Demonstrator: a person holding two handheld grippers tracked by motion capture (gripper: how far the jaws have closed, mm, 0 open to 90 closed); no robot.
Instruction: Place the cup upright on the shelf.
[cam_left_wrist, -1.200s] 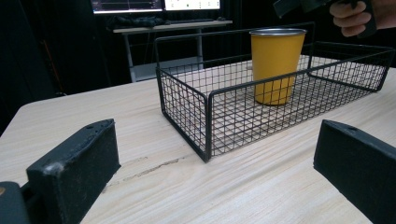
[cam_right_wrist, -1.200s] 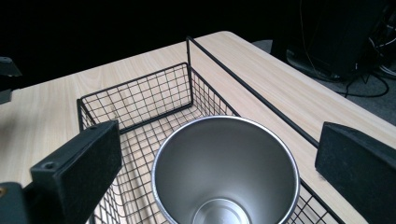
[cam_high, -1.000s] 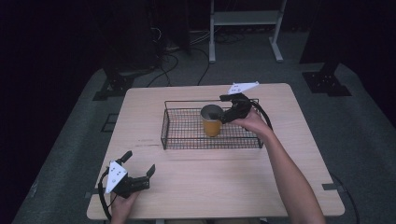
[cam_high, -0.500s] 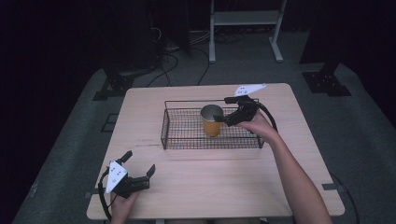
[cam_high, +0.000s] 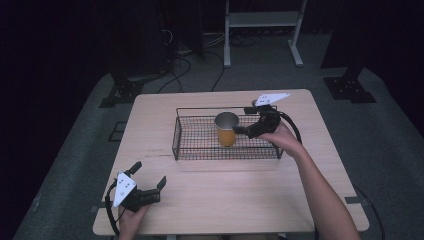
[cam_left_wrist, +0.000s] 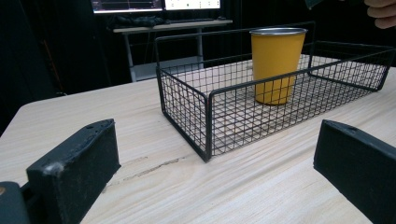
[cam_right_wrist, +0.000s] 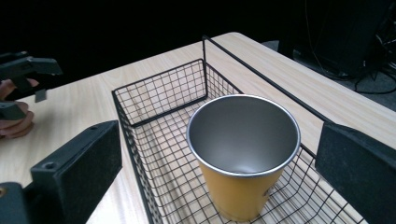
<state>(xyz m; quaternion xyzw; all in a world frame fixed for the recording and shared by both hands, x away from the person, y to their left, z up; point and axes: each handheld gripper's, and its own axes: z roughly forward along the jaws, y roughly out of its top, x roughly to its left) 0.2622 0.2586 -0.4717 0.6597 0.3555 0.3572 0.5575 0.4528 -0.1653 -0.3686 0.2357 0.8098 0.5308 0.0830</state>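
A yellow cup (cam_high: 226, 131) with a bare metal inside stands upright in a black wire basket (cam_high: 200, 145) at the middle of the table. My right gripper (cam_high: 243, 120) hangs open just to the right of the cup, above the basket, with its jaws apart and clear of the rim. In the right gripper view the cup (cam_right_wrist: 243, 140) sits between and below the wide jaws of my right gripper (cam_right_wrist: 219, 144). My left gripper (cam_high: 148, 174) rests open on the table near the front left corner. Its view looks across the wood at the basket (cam_left_wrist: 205, 116) and cup (cam_left_wrist: 275, 60).
The wooden table (cam_high: 240, 200) has bare room in front of the basket and on its left. A white-legged stand (cam_high: 260, 30) and cables lie on the floor behind. In the right gripper view the left gripper (cam_right_wrist: 25, 70) shows far off.
My right gripper has drawn a little to the right, away from the cup. The cup stays in the basket. The left gripper has not moved.
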